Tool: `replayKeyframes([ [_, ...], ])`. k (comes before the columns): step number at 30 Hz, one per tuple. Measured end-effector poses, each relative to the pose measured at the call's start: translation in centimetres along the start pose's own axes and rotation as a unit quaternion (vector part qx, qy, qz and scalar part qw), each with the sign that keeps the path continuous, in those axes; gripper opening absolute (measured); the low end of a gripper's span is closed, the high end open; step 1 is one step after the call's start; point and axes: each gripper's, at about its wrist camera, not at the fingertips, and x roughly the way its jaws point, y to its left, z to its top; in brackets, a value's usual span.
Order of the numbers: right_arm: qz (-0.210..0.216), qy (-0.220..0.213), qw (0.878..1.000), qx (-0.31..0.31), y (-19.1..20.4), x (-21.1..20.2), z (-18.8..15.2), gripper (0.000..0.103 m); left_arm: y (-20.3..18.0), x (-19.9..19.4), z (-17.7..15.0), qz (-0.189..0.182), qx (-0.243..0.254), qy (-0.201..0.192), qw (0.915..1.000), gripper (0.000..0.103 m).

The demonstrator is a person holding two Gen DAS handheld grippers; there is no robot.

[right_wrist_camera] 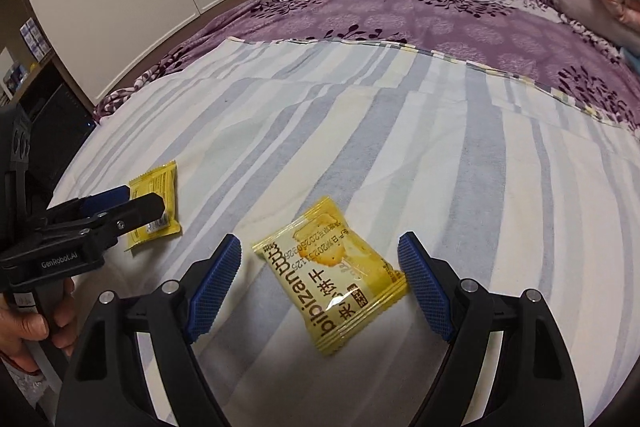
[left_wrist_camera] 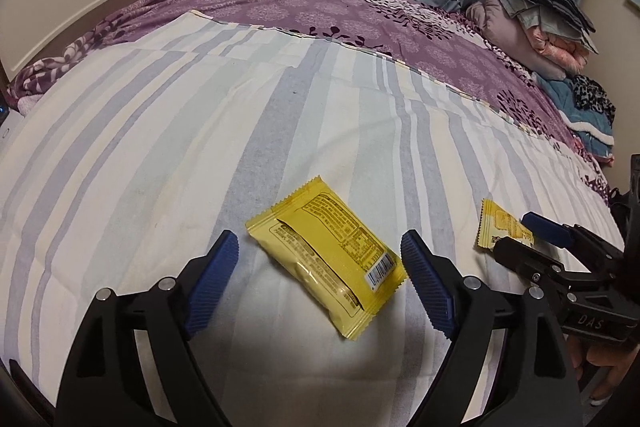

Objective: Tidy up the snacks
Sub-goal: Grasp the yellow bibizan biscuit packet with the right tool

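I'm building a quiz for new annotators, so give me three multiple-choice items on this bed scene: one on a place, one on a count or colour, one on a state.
1. Where does the barcode-side-up snack packet lie?
A. between the open fingers of the left gripper
B. on the folded clothes
C. on the purple floral sheet

2. How many yellow snack packets are on the striped cloth?
A. one
B. two
C. four

3. What is the state of the right gripper?
A. shut on a packet
B. open, holding nothing
C. out of view

Answers:
1 A: the barcode-side-up packet lies on the striped cloth between the left gripper fingers.
2 B: that packet and the bibizan packet are the only ones seen.
3 B: the right gripper has its blue pads apart, with the bibizan packet lying loose between them.
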Motion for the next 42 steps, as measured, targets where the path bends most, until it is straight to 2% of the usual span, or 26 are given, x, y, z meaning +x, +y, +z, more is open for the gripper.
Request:
replayKeyframes([
  [2, 0.006, 0.000, 1.000, -0.005, 0.2, -0.4, -0.5, 0.068, 0.0, 0.2, 0.0, 0.002, 0.000, 0.001, 1.0000, 0.085],
  [5, 0.011, 0.001, 1.000, -0.014, 0.9, -1.3, -1.6, 0.063, 0.1, 0.2, 0.0, 0.004, -0.003, 0.000, 1.0000, 0.085],
  [9, 0.005, -0.001, 1.000, -0.020, 1.6, -1.9, -2.4, 0.062, -0.2, 0.3, 0.2, 0.014, -0.013, -0.001, 0.9998, 0.086],
  [16, -0.028, -0.012, 1.000, -0.004, 1.7, -1.6, -1.9, 0.062, -1.0, 1.7, 0.9, 0.063, 0.003, -0.010, 0.9980, 0.086],
  [18, -0.034, -0.014, 0.999, 0.005, 1.5, -1.3, -1.8, 0.062, -0.9, 1.7, 1.0, 0.067, 0.007, -0.013, 0.9976, 0.079],
  [20, -0.040, -0.014, 0.999, 0.008, 1.4, -1.1, -1.5, 0.062, -0.4, 1.4, 1.0, 0.061, 0.007, -0.017, 0.9980, 0.066],
  [24, -0.075, -0.008, 0.997, -0.009, 2.2, -0.5, -1.1, 0.059, 0.9, 0.5, 0.6, 0.030, 0.010, -0.020, 0.9993, 0.060],
  [26, -0.096, -0.006, 0.995, -0.020, 2.6, -0.4, -1.1, 0.050, 1.2, 0.1, 0.1, 0.021, 0.012, -0.021, 0.9995, 0.059],
  [30, -0.102, -0.005, 0.995, -0.012, 2.4, -0.9, -1.4, 0.047, 1.3, -1.0, -0.9, 0.008, 0.026, -0.021, 0.9994, 0.055],
  [33, -0.109, -0.007, 0.994, -0.004, 2.3, -1.7, -1.9, 0.047, 1.3, -2.0, -1.5, -0.004, 0.034, -0.022, 0.9992, 0.045],
  [37, -0.109, -0.017, 0.994, 0.005, 2.1, -3.5, -2.9, 0.046, 1.3, -3.0, -2.4, -0.022, 0.033, -0.009, 0.9992, 0.046],
  [39, -0.107, -0.021, 0.994, 0.011, 2.2, -4.4, -3.4, 0.047, 1.1, -3.2, -2.9, -0.021, 0.031, -0.004, 0.9993, 0.052],
  [40, -0.107, -0.024, 0.994, 0.014, 2.2, -4.8, -3.8, 0.047, 1.0, -3.3, -3.1, -0.020, 0.029, -0.002, 0.9994, 0.059],
  [42, -0.105, -0.027, 0.994, 0.016, 2.2, -5.5, -4.3, 0.047, 0.8, -3.4, -3.6, -0.027, 0.025, 0.003, 0.9993, 0.062],
])
